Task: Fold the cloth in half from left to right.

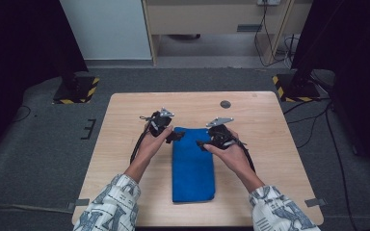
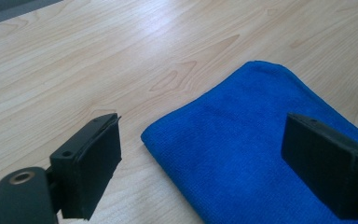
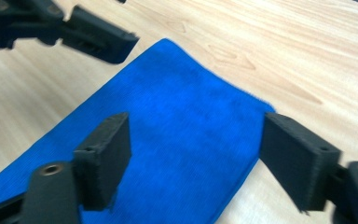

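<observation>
Lengthwise, blue cloth (image 1: 193, 166) runs near-to-far on table (image 1: 125, 144)

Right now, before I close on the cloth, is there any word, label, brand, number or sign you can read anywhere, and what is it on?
None can be read.
Blue cloth: plain, no tag or print.
Left hand-held gripper and right hand-held gripper: no markings.
Wooden table: bare grain.
Yellow-and-black striped stand bases: hazard stripes, no text.

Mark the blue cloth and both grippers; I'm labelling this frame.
blue cloth (image 1: 193, 168), high view, middle of its folded top.
left gripper (image 1: 174, 136), high view, between its fingertips.
right gripper (image 1: 201, 144), high view, between its fingertips.
</observation>
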Tool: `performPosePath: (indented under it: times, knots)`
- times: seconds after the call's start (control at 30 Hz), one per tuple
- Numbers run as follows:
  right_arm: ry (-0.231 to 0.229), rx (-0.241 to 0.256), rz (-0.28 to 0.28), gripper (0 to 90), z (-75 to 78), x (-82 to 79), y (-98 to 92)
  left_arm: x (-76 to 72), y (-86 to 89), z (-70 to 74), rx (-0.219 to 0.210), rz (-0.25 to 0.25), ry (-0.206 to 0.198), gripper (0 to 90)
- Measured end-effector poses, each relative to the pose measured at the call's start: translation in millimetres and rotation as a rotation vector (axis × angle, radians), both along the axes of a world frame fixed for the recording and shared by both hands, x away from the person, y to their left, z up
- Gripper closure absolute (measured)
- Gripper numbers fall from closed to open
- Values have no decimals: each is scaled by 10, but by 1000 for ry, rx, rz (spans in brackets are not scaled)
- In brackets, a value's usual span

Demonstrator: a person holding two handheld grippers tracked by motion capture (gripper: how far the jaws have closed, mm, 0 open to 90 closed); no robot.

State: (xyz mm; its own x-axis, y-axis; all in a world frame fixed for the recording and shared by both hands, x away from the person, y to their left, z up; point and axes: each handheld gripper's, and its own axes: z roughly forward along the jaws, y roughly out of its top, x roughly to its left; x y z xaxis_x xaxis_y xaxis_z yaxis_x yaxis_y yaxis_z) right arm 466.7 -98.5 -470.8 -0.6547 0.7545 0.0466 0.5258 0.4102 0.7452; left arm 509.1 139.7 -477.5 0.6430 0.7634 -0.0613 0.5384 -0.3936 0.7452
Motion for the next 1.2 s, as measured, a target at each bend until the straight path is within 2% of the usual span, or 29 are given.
performPosePath:
  times: [0.1, 0.3, 0.37, 0.5, 0.67, 0.77, 0.87, 1.0, 1.13, 1.2]
  knots:
    - [-13, -21, -8, 357, 17, 153, 46, 53, 45, -40, 1, 21, 13, 152]
    - [3, -35, -13, 497, -36, 402, 91, 121, 108, -139, 35, 40, 39, 180]
    - [9, -39, -17, 520, -64, 465, 113, 139, 120, -162, 24, 45, 46, 201]
    - [17, -44, -25, 559, -122, 562, 145, 166, 115, -210, 29, 44, 46, 246]
    - [37, -74, -53, 574, -222, 667, 131, 206, 98, -277, 20, 56, 51, 311]
    - [58, -78, -62, 572, -288, 708, 114, 215, 51, -322, 26, 37, 64, 324]
    - [70, -79, -72, 525, -341, 743, 95, 229, 10, -371, 57, 43, 62, 323]
    - [89, -64, -90, 456, -393, 784, 77, 247, -4, -422, 63, 52, 74, 322]
    - [112, -53, -108, 423, -442, 812, 62, 257, -10, -449, 69, 54, 81, 322]
    - [117, -51, -98, 422, -463, 818, 66, 258, -14, -460, 71, 53, 84, 323]
